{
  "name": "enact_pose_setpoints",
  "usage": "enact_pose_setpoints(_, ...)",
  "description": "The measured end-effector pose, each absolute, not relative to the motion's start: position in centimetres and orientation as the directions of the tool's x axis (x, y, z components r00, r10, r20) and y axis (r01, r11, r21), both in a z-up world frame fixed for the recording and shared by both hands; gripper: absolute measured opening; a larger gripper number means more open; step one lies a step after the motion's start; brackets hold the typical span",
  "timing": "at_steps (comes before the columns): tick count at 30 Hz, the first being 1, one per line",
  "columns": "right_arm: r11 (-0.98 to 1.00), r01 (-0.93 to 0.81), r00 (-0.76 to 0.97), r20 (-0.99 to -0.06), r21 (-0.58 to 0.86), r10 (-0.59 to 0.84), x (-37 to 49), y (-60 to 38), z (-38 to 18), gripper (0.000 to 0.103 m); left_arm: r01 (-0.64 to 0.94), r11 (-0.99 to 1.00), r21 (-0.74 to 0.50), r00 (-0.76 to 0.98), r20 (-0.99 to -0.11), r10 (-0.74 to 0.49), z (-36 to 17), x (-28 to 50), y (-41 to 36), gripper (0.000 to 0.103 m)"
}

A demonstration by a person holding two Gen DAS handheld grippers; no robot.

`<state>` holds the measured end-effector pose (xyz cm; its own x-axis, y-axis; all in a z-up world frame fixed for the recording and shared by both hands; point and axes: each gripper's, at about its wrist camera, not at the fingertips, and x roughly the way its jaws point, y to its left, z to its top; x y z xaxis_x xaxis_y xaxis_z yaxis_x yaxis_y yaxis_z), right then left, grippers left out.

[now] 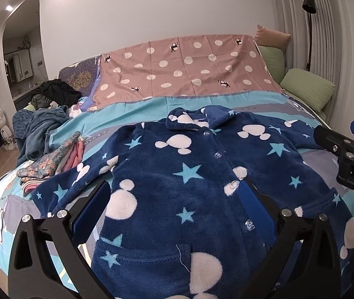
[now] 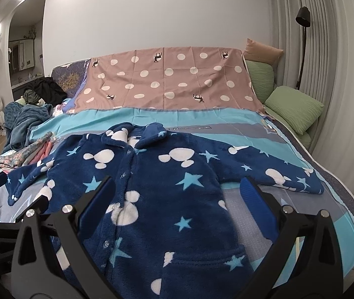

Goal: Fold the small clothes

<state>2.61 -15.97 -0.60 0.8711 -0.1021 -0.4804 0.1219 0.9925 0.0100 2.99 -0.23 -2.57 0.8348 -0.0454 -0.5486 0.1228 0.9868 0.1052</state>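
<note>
Fleece top [image 1: 177, 174] lies flat, buttoned, mid-frame on bed [image 1: 226, 104], sleeves out L & R. L gripper [image 1: 177, 206] jaws wide, low in frame above top, nothing held. R gripper [image 2: 177, 204] jaws wide too, empty. Folded pile [image 1: 49, 169] at left.

A home bedroom is shown. Most of each view is filled by a wide bed [image 2: 301, 154] covered with a blue patterned sheet, and a pink dotted cloth [image 2: 172, 82] is spread at its far end. Green pillows [image 2: 294, 107] are set along the right side (beside pleated curtains [image 2: 326, 62]). A black floor lamp [image 2: 302, 20] is seen in the corner. Loose clothes [image 1: 42, 124] are heaped at the left, by an arched doorway [image 1: 20, 49].
</note>
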Motion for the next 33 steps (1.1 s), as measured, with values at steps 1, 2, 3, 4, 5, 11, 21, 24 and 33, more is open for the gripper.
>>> enact_pose_setpoints(1, 0.993, 0.122, 0.870, -0.482, 0.010, -0.102, 2.7, -16.0, -0.7, 0.101, 0.122, 0.987, 0.103, 0.833, -0.551, -0.046, -2.6, 3.1, -0.2, 0.102)
enact_pose_setpoints(2, 0.992, 0.122, 0.869, -0.484, 0.007, -0.104, 2.8, -15.9, -0.8, 0.101, 0.121, 0.987, 0.103, 0.833, -0.552, -0.044, -2.7, 3.2, -0.1, 0.102)
enact_pose_setpoints(3, 0.992, 0.123, 0.868, -0.485, 0.005, -0.105, 2.9, -15.9, -0.8, 0.101, 0.117, 0.988, 0.103, 0.833, -0.552, -0.041, -2.7, 3.3, -0.1, 0.102)
enact_pose_setpoints(4, 0.992, 0.123, 0.867, -0.487, 0.002, -0.107, 3.0, -15.8, -0.9, 0.101, 0.115, 0.988, 0.101, 0.831, -0.554, -0.040, -2.8, 3.4, 0.0, 0.102)
enact_pose_setpoints(5, 0.992, 0.123, 0.865, -0.491, 0.000, -0.107, 3.2, -15.8, -1.0, 0.101, 0.114, 0.989, 0.097, 0.828, -0.559, -0.041, -2.9, 3.5, 0.1, 0.102)
enact_pose_setpoints(11, 0.994, 0.107, 0.859, -0.503, 0.000, -0.093, 3.7, -15.5, -1.3, 0.101, 0.108, 0.991, 0.081, 0.817, -0.575, -0.042, -3.2, 4.1, 0.4, 0.102)
enact_pose_setpoints(21, 0.994, 0.109, 0.869, -0.483, -0.018, -0.104, 3.7, -14.8, -1.0, 0.101, 0.133, 0.987, 0.093, 0.825, -0.562, -0.058, -3.0, 3.9, 0.1, 0.102)
enact_pose_setpoints(24, 0.995, 0.102, 0.876, -0.474, -0.009, -0.094, 3.4, -14.7, -0.9, 0.101, 0.137, 0.987, 0.088, 0.816, -0.574, -0.062, -3.4, 4.1, 0.2, 0.102)
enact_pose_setpoints(33, 0.995, 0.093, 0.874, -0.480, 0.022, -0.071, 3.2, -14.8, -1.0, 0.101, 0.150, 0.987, 0.057, 0.795, -0.601, -0.086, -4.2, 4.3, 0.5, 0.102)
